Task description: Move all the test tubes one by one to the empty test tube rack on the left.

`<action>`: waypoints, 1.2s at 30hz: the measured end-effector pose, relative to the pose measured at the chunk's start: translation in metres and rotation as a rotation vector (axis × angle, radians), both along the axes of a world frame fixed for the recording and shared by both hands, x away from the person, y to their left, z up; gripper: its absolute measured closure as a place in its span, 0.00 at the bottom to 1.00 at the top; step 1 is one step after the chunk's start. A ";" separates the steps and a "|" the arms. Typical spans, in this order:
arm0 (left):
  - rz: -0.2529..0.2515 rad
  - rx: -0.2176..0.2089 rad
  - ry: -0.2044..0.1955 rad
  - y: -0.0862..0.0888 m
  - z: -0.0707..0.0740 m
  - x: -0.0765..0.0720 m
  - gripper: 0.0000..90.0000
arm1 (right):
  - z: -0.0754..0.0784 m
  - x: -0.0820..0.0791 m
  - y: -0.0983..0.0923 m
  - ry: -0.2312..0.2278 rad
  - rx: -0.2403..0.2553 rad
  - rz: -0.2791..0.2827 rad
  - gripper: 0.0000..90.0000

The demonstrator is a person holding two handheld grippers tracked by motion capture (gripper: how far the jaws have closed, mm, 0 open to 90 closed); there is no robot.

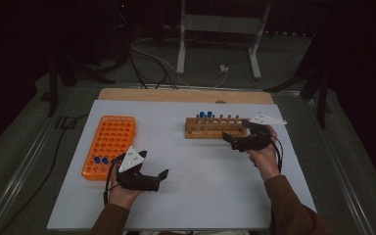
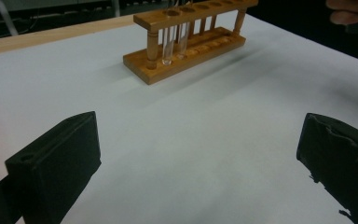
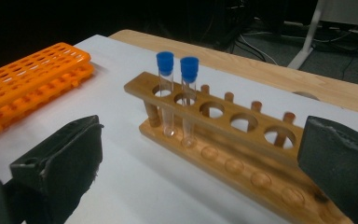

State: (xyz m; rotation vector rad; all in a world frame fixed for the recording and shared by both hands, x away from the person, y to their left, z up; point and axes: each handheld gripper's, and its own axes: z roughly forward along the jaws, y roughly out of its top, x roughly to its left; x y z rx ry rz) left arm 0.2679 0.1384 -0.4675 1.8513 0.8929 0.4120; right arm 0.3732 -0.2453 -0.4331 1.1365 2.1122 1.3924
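A wooden tube rack point(image 1: 215, 128) stands at the back right of the white board; two blue-capped tubes point(image 1: 205, 115) sit in its left holes. My right gripper point(image 1: 236, 131) hovers at the rack's right end, open, nothing between its jaws. In the right gripper view the tubes point(image 3: 177, 93) stand upright in the wooden rack point(image 3: 242, 149) ahead of my right gripper point(image 3: 200, 140). My left gripper point(image 1: 152, 164) is open over bare board, just right of the orange rack point(image 1: 110, 142). In the left gripper view my left gripper point(image 2: 200, 140) is empty and the wooden rack point(image 2: 186, 46) lies farther off.
The orange rack holds a few blue-capped tubes point(image 1: 104, 160) in its near row. The white board point(image 1: 200, 196) lies on a wooden table point(image 1: 176, 94). Cables and a metal stand point(image 1: 181, 44) are on the floor behind. The orange rack point(image 3: 28, 84) is at the left in the right gripper view.
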 end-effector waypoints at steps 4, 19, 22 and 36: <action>0.023 -0.017 -0.011 0.005 0.000 -0.002 0.01 | -0.001 0.011 0.010 0.011 -0.004 -0.008 0.00; -0.004 0.064 0.027 -0.006 -0.018 -0.004 0.01 | -0.016 0.058 0.047 0.060 -0.035 -0.032 0.24; -0.010 0.067 0.033 -0.007 -0.019 -0.004 0.01 | -0.021 0.061 0.055 0.028 -0.080 -0.028 0.47; -0.009 0.063 0.037 -0.006 -0.020 -0.004 0.01 | -0.033 0.065 0.070 0.003 -0.089 -0.046 0.81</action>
